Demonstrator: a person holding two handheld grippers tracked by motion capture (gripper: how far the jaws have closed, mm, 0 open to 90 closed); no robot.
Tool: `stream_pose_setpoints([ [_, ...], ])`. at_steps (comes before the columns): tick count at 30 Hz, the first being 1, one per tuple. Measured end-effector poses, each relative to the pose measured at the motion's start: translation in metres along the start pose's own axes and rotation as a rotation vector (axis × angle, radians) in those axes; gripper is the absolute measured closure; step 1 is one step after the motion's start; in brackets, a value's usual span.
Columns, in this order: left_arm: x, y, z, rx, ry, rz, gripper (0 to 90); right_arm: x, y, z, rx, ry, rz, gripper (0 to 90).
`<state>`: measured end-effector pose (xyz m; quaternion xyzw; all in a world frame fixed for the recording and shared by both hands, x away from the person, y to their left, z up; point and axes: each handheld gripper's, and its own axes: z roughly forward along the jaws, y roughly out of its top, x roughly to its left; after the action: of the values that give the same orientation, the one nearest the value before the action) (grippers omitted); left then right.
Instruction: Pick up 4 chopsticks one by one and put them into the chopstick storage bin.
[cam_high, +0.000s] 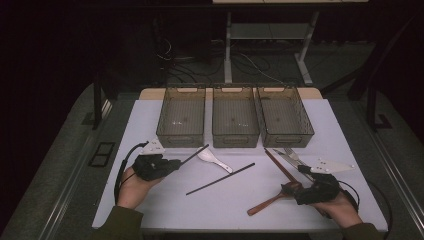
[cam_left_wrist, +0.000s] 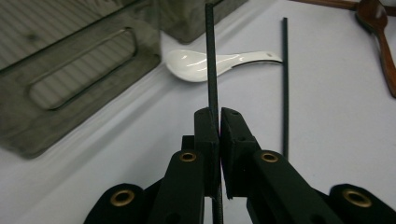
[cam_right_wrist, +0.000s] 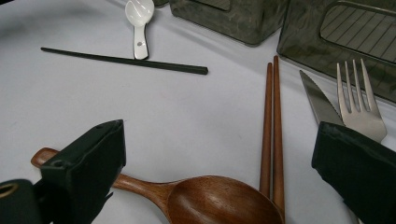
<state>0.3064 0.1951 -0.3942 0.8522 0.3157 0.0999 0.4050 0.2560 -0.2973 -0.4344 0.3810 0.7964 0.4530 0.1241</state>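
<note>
a thin black chopstick (cam_left_wrist: 211, 60) is clamped in the left gripper (cam_high: 172, 165) for sorting; next, the translucent grey basket (cam_high: 182, 116); the right gripper (cam_right_wrist: 219, 154) is held agape.

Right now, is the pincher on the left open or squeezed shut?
Shut. In the left gripper view, the left gripper has its jaws pressed together on a black chopstick, which sticks out above the white spoon.

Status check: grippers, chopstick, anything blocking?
Left gripper shut on black chopstick, lifted off the table. Right gripper open above wooden spoon, holding nothing. Second black chopstick lies on table; white spoon sits before the bins.
</note>
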Motion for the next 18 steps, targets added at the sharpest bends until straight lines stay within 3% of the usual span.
stream_pose_setpoints([
  [10,0.016,-0.005,-0.013,-0.018,0.036,-0.046,85.3,0.000,0.000,0.000,0.001,-0.002,0.001,3.2],
  [18,0.024,0.004,-0.016,-0.015,0.050,-0.057,85.3,-0.001,0.000,0.000,0.000,-0.006,0.008,3.3],
])
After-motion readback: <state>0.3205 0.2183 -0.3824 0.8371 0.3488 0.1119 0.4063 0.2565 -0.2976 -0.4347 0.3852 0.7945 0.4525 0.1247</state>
